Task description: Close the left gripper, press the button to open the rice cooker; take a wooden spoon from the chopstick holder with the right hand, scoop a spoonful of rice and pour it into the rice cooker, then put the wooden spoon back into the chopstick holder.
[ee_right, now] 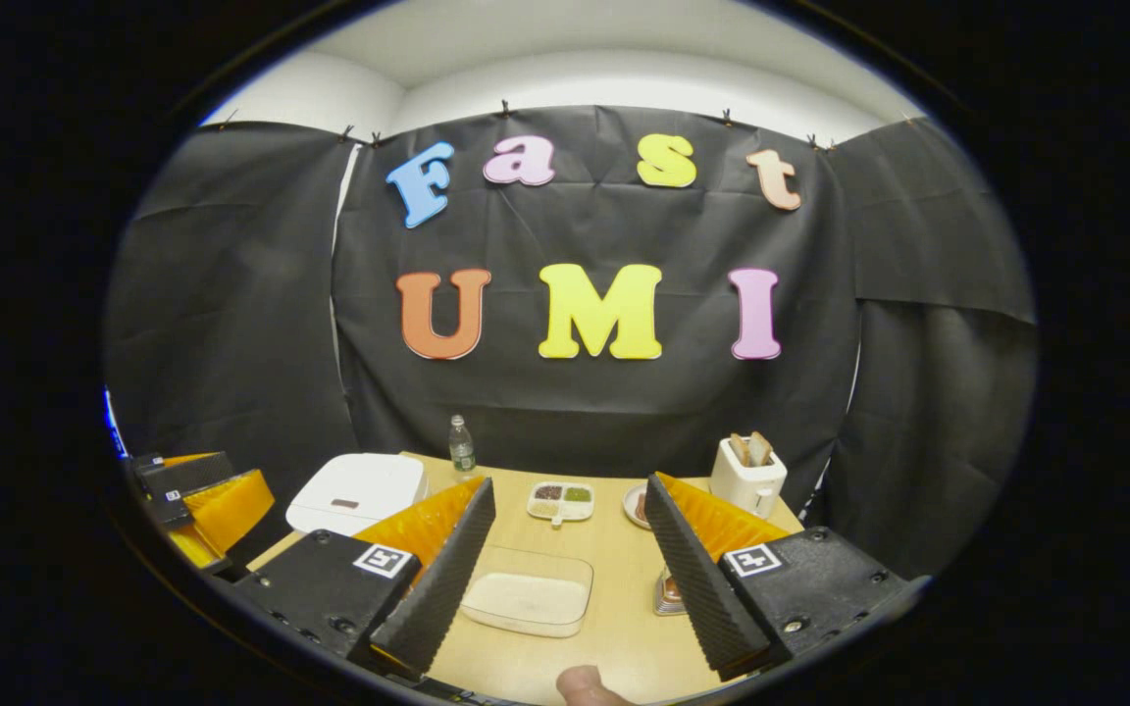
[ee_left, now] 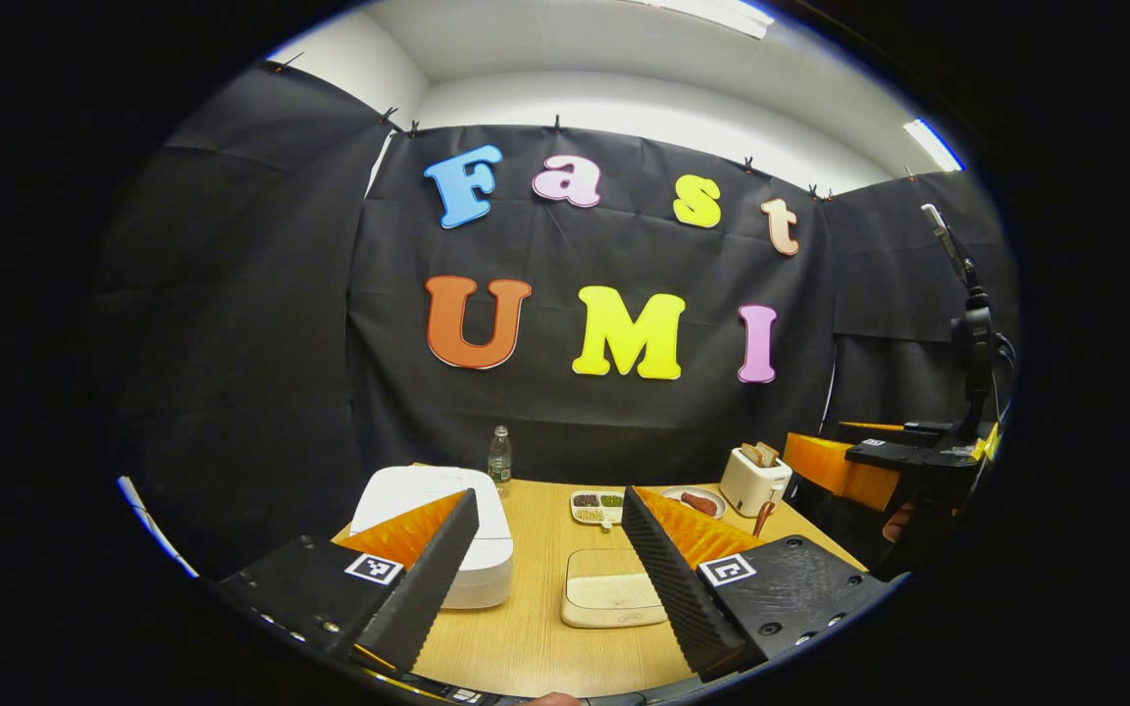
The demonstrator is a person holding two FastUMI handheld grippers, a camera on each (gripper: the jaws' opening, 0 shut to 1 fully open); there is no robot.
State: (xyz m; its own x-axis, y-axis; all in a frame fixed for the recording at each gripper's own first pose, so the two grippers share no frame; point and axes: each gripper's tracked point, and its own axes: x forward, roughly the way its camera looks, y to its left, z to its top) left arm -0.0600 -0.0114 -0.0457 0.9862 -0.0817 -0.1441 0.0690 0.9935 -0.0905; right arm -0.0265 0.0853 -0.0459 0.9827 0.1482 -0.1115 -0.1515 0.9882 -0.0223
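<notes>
Jaws spread on left gripper [ee_left: 547, 588] and right gripper [ee_right: 565, 583]; rice cooker [ee_right: 357, 492] lies closed, long axis receding.

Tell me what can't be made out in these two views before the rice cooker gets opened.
- Rice cooker button: left gripper view, front hidden behind the left gripper finger.
- Chopstick holder and spoon: right gripper view, mostly behind the right gripper finger.
- Divided dish contents: too small to identify.
</notes>
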